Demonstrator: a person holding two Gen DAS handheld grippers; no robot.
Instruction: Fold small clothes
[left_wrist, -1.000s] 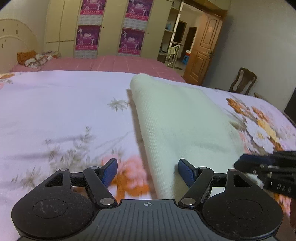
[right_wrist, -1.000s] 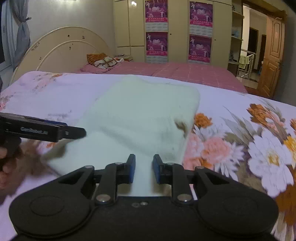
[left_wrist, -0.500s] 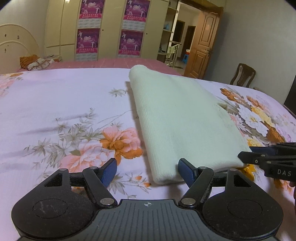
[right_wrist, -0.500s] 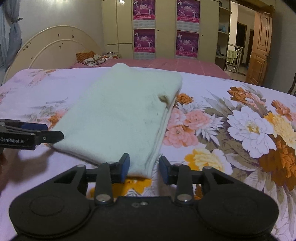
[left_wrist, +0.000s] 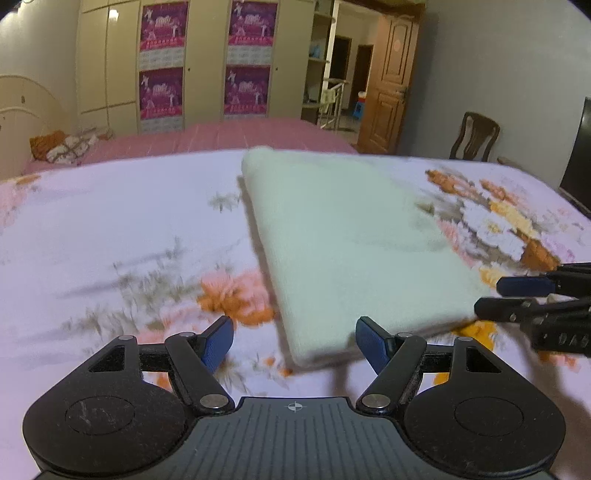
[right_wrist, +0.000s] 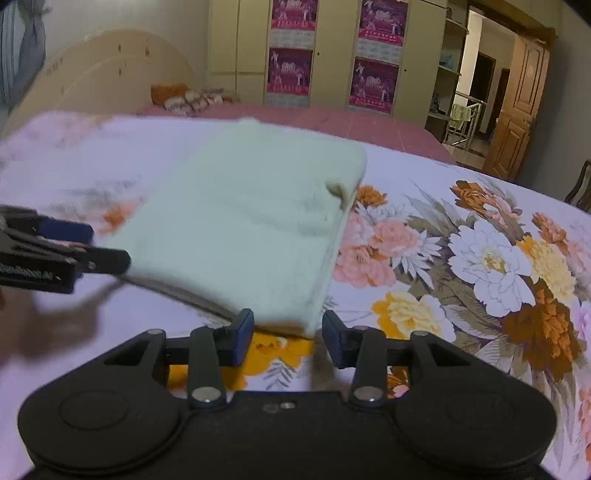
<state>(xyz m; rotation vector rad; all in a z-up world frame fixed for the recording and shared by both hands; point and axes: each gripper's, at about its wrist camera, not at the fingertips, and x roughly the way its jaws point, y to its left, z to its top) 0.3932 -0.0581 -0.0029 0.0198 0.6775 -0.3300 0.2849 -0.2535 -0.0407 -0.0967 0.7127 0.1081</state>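
Left wrist view: left gripper (left_wrist: 294, 341) released, jaws wide, nothing between them. Folded pale-green garment (left_wrist: 351, 236) lies flat on the floral bedspread (left_wrist: 110, 229), its near-left corner at 12 o'clock just past the fingertips, long axis running off toward 12–1. Right gripper (left_wrist: 491, 295) enters at 3 o'clock, tips beside the near-right corner; not gripping. From the right wrist view: right gripper (right_wrist: 288, 332) parted, empty, the garment (right_wrist: 251, 221) near-right corner dead ahead at 12, apparently just short of the pads (blur, contact unclear). Left gripper (right_wrist: 107, 247) at 9. Both about equally near, one per near corner. Likely next: pinch both corners, carry toward 12.
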